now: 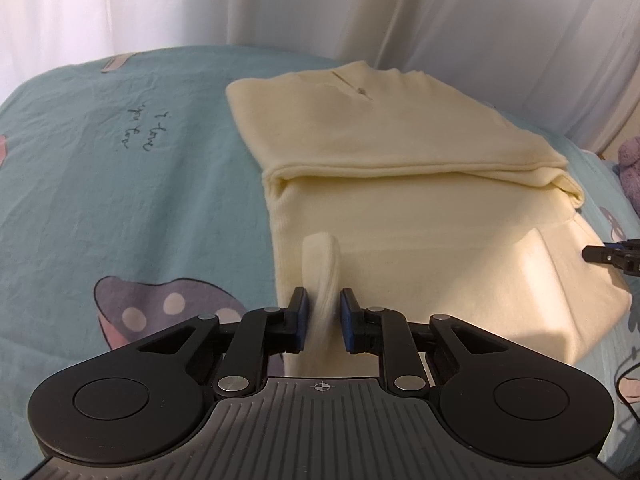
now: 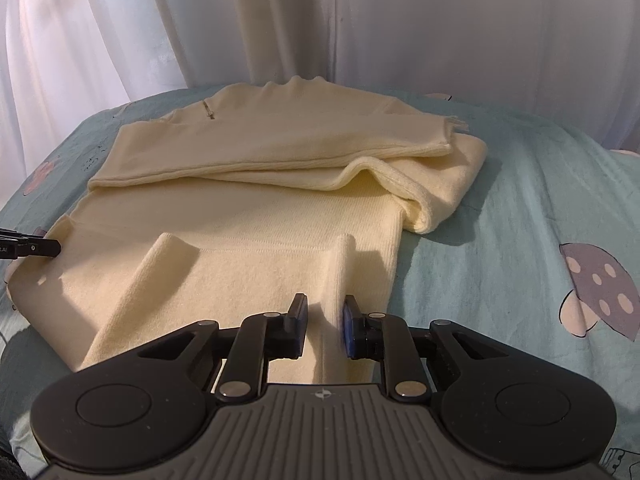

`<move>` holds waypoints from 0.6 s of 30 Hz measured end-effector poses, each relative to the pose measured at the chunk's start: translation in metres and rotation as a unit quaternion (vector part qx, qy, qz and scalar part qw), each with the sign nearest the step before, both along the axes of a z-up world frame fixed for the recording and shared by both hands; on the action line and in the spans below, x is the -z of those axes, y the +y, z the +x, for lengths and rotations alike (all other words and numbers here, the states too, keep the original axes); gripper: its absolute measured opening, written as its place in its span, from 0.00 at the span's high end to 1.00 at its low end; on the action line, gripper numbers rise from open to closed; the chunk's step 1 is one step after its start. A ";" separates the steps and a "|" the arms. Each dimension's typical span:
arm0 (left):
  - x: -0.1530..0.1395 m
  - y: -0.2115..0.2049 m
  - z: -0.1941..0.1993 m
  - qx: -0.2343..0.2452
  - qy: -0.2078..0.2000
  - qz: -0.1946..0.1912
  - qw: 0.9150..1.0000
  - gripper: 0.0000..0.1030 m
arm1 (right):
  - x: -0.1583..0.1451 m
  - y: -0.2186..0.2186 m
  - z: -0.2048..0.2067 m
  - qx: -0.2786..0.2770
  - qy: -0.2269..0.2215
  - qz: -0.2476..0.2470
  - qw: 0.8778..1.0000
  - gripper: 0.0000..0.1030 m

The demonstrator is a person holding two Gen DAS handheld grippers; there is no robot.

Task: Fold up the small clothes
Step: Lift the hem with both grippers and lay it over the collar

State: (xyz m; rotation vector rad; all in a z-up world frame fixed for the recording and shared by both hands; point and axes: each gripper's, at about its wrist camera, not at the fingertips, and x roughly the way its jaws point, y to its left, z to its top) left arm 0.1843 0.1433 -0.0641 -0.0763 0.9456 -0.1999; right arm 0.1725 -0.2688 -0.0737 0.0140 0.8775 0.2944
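Fingers (image 1: 304,316) of both grippers pinch raised ridges of cream sweater (image 1: 400,152) hem.

Both units same build. Left gripper (image 1: 323,320) and right gripper (image 2: 325,322): matte black linkage arms, silver round pivot screws, blue pads (image 1: 303,320) on the inner faces of the black fingers. Two large round black housings with circular recessed caps either side. Centre body is dark grey, ribbed, with a small white crosshair mark at its front edge.
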 end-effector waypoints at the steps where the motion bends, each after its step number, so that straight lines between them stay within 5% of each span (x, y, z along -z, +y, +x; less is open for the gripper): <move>1: 0.000 0.001 0.001 -0.003 0.000 0.001 1.000 0.89 | 0.000 0.001 0.000 0.003 -0.003 -0.005 1.000 0.92; 7: -0.025 0.002 -0.002 -0.007 -0.035 -0.006 0.999 0.91 | -0.022 0.008 -0.007 0.002 -0.051 -0.024 0.998 0.95; 13: -0.082 0.010 0.022 -0.004 -0.127 -0.064 0.990 0.91 | -0.062 0.011 0.018 0.017 -0.126 -0.027 0.991 0.95; 18: -0.081 -0.002 0.079 -0.014 -0.154 -0.024 0.988 0.91 | -0.057 0.006 0.076 0.060 -0.129 -0.037 0.989 0.95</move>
